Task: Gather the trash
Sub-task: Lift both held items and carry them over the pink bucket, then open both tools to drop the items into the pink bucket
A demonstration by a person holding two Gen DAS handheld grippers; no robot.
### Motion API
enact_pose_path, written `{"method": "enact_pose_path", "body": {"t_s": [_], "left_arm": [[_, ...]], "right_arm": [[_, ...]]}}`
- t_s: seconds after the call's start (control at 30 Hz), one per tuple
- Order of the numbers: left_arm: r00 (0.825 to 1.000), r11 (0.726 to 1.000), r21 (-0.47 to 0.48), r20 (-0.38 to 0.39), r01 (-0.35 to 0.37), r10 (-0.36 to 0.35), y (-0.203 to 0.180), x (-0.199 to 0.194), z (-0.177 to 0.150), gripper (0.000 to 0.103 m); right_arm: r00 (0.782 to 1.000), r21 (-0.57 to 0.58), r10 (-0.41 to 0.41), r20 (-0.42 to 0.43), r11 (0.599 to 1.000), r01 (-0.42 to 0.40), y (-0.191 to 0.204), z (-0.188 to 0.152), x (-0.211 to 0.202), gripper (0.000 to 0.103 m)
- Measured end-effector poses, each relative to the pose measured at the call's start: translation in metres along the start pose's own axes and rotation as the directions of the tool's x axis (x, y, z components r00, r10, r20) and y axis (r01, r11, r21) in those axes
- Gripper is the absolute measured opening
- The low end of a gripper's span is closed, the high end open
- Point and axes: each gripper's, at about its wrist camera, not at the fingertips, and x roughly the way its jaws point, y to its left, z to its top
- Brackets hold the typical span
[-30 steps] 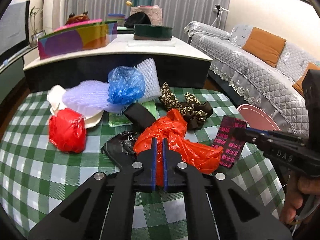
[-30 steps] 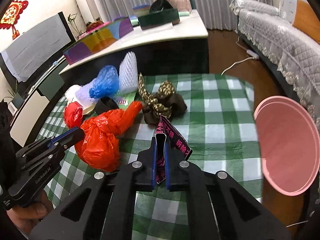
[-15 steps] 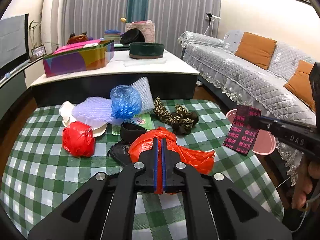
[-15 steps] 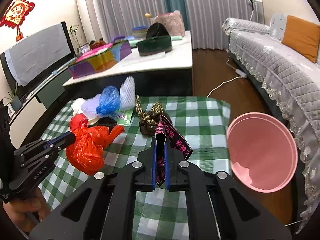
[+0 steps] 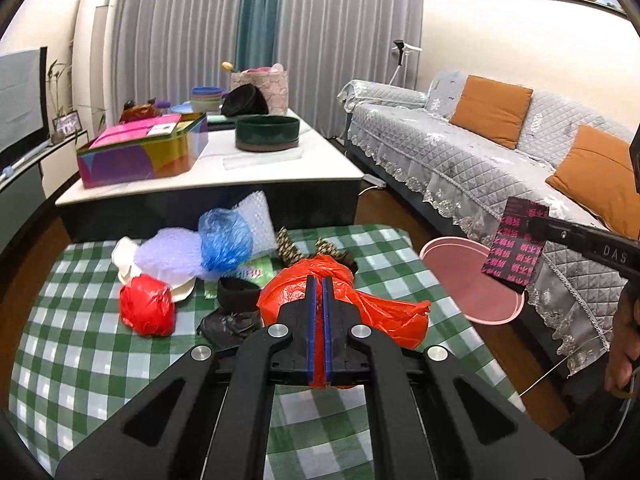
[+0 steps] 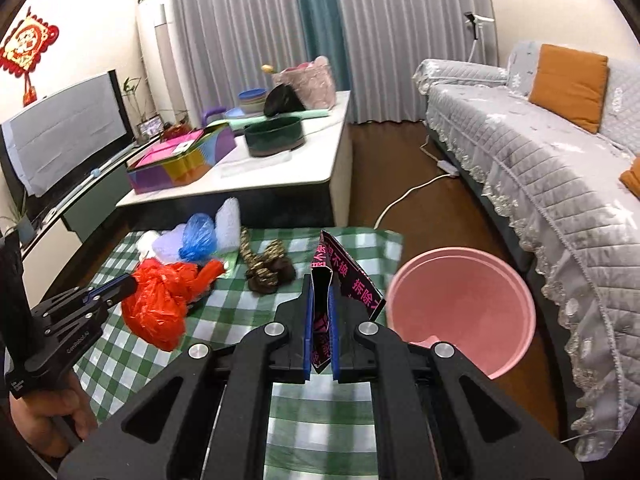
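Orange bag (image 5: pixel 384 312) pinched between left tool (image 5: pixel 319 292)

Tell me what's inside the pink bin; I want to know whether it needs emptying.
The pink bin shows bare pink walls and one pale pink piece low inside. Its near bottom is hidden behind the right gripper and black-and-pink wrapper.

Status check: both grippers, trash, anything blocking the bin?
Left gripper shut on orange plastic bag. Right gripper shut on black-pink wrapper. Pink bin open, path clear.
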Motion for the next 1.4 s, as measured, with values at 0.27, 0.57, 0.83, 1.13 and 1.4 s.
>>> {"method": "enact_pose_path", "body": {"t_s": [0.27,0.57,0.83,1.13,1.4], "left_arm": [[0.999,0.999,-0.006,0.009,0.044,-0.043,-0.014,0.007,0.019,0.002],[0.991,0.989,0.079,0.018,0.128,-0.130,-0.068,0.046,0.045,0.002],[0.973,0.963,0.138,-0.014,0.230,-0.230,-0.128,0.103,0.054,0.002],[0.954,0.940,0.162,-0.069,0.301,-0.293,-0.170,0.161,0.050,0.002],[0.945,0.929,0.177,-0.096,0.324,-0.312,-0.187,0.183,0.049,0.002]], "right_arm": [[0.998,-0.018,-0.054,0.014,0.998,0.054,-0.046,0.031,-0.015,0.007],[0.988,0.005,-0.154,0.021,0.988,0.154,-0.113,0.044,0.013,0.007],[0.976,0.026,-0.216,-0.022,0.976,0.217,-0.154,0.040,0.043,0.007],[0.964,0.030,-0.260,-0.051,0.965,0.261,-0.177,0.037,0.062,0.007],[0.959,0.059,-0.277,-0.059,0.958,0.280,-0.191,0.035,0.066,0.008]]}}
